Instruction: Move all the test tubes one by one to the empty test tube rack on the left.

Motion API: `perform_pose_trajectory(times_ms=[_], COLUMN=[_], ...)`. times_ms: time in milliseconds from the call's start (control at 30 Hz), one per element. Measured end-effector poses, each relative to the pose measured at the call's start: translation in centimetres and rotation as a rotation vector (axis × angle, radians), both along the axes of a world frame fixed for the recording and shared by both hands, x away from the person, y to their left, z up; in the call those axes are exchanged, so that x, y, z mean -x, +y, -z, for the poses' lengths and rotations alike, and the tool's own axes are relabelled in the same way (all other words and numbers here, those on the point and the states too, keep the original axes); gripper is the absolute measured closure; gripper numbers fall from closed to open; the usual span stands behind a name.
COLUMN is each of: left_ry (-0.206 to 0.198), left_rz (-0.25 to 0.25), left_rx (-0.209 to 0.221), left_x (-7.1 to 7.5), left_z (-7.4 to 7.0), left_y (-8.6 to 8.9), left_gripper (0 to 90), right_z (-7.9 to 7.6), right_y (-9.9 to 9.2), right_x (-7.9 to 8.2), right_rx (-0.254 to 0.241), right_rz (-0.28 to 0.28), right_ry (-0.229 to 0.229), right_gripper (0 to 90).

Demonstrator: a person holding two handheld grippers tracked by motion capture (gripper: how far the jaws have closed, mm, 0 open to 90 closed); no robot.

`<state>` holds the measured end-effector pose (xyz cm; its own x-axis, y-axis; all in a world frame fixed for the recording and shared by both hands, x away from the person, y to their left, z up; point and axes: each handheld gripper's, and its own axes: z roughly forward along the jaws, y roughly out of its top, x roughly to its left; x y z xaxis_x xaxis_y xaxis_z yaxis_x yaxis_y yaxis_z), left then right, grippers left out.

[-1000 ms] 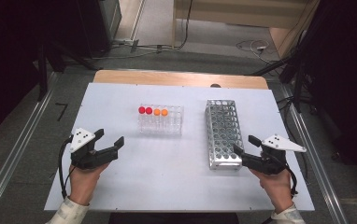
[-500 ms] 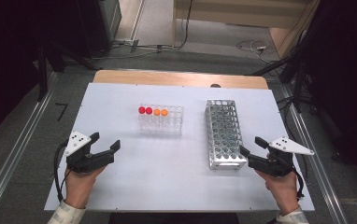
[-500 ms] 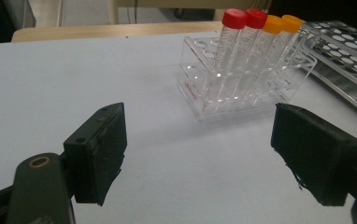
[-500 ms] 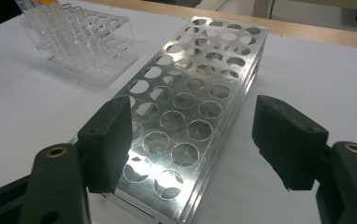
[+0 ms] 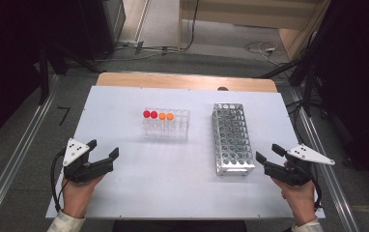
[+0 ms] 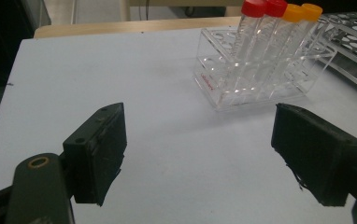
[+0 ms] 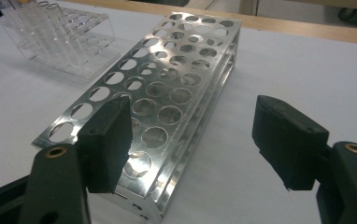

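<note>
Nothing had been started yet, I judged. All four tubes sat in the clear rack, and the metal rack had nothing in any hole. Moving them across looked like the whole job left to do.

The white table (image 5: 124, 106) was flat and smooth. The metal rack (image 5: 231, 137) stood on the right side. It was a long shiny box full of round holes. The clear plastic rack (image 5: 167, 126) stood in the middle, well apart from it. Two tubes with red caps (image 5: 149, 114) and two tubes with orange caps (image 5: 166, 116) stood upright along its far row.

The left gripper (image 5: 103, 154) was at the near left, jaws spread wide, holding nothing. The right gripper (image 5: 269, 154) was just beside the metal rack's near end, jaws spread too, holding nothing.
</note>
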<state>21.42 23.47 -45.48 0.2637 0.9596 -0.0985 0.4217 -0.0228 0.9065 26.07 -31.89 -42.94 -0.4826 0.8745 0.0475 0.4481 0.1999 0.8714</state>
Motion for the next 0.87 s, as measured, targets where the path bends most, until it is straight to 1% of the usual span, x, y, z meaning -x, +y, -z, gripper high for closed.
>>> perform_pose_trajectory(times_ms=[233,333,433,500,567,633,733,833,867], left_ry=[0.005,0.014,0.019,0.021,0.024,0.038,0.064,0.081,0.086], left_rz=[-0.021,-0.028,-0.037,-0.040,-0.052,-0.067,-0.078,-0.073,-0.074], left_rx=[-0.013,-0.015,-0.014,-0.020,-0.032,-0.045,-0.042,-0.036,-0.034], left_x=[0.3,0.3,0.4,0.4,0.3,0.0,-0.3,-0.5,-0.6], left_z=[0.5,0.8,1.0,1.1,1.4,1.9,2.5,2.8,2.9], left_y=[0.6,0.9,1.1,1.2,1.4,1.7,2.1,2.1,2.1], left_gripper=[18.4,18.4,18.4,18.4,18.4,18.4,18.3,17.9,17.6], right_z=[0.3,0.5,0.9,1.3,1.8,2.2,2.6,2.9,3.0], right_y=[-1.2,-1.8,-2.6,-3.1,-3.6,-4.1,-4.5,-4.7,-4.7], right_x=[0.1,0.1,-0.1,-0.3,-0.5,-0.7,-0.8,-0.9,-1.0], right_rx=[0.002,0.000,0.005,0.009,0.023,0.019,0.018,0.017,0.014], right_rz=[0.028,0.048,0.073,0.089,0.116,0.130,0.145,0.155,0.158], right_ry=[-0.002,0.004,0.011,0.022,0.032,0.041,0.048,0.050,0.057], right_gripper=[27.1,27.0,26.8,26.8,26.8,26.8,26.4,24.1,23.6])
